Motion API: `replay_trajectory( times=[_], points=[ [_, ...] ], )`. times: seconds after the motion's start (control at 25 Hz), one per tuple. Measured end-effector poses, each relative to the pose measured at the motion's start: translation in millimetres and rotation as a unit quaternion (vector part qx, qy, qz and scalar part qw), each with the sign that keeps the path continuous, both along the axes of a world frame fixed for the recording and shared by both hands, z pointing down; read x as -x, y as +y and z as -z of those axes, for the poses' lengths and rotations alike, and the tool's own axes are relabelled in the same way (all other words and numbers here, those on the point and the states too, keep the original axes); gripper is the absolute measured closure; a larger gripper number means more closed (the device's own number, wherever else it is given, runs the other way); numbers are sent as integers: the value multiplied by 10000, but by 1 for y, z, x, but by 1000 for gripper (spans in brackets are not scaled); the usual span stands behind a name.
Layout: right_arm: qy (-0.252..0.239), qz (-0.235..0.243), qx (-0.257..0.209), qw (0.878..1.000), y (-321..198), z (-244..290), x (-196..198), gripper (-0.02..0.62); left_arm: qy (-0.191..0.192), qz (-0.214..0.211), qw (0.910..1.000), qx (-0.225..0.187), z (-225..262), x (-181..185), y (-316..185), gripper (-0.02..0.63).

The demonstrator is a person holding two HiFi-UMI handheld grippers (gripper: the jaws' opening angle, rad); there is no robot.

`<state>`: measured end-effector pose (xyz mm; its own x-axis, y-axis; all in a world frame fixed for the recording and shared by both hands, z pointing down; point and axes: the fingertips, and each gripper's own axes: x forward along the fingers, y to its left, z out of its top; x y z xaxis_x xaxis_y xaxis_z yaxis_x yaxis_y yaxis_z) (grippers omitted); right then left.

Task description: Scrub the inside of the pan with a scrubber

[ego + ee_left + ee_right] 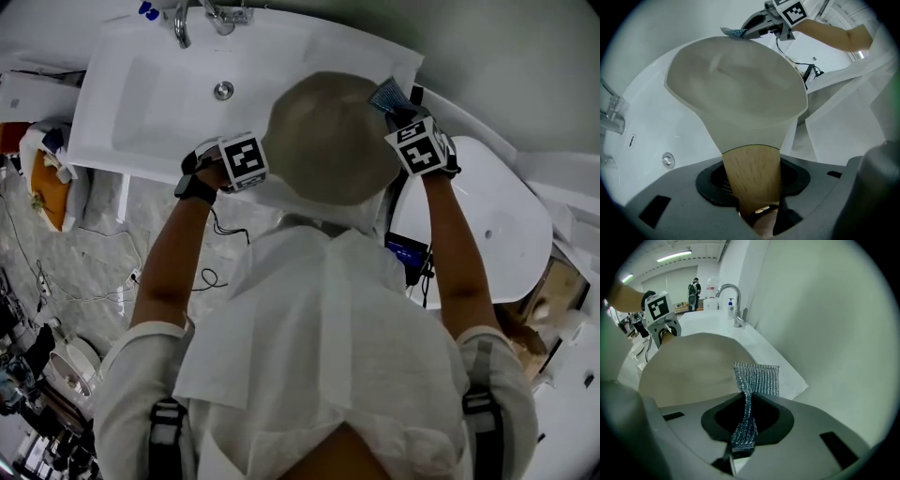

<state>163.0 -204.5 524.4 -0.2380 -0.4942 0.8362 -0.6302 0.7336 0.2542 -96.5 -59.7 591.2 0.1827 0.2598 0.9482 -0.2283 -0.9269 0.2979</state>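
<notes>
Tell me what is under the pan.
Under the pan lies the white sink, its drain and tap showing clear of the pan. The sink's corner right below the pan is covered, so anything there cannot be seen.

Both arms reach forward and down, elbows slightly bent, forearms bare below short sleeves.

Left forearm [173, 253]: a dark band [195, 187] sits at the wrist. The left gripper [234, 164] points steeply downward. Its jaws close on the handle [752, 183] of the pan [736, 84]; pad contact lies at the frame edge, so the grip appears firm.

Right forearm [455, 253]: nearly straight. The right gripper [412, 141] has its jaws pinched on the lower end of the scrubber [754, 380].
</notes>
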Motion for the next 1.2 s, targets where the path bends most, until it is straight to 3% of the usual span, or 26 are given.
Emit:
replay_trajectory(
  times=[0.4, 0.56, 0.68, 0.92, 1.2],
  points=[
    [305, 676, 44, 9972, -56, 0, 58, 548, -60, -111, 9999, 9, -3, 1, -2, 388],
    [256, 912, -2, 9955, -65, -1, 92, 548, -278, -128, 9992, 274, -2, 9, 8, 388],
    [195, 1103, -72, 9937, -67, -1, 122, 548, -94, -211, 9997, 38, -6, 2, -1, 387],
    [-41, 1572, -84, 9875, -50, 1, 183, 548, -202, -246, 9995, 75, -5, 5, 2, 387],
    [-480, 2245, 316, 9728, 3, 4, 243, 548, -113, -234, 9997, -11, -7, 4, -2, 387]
  ],
)
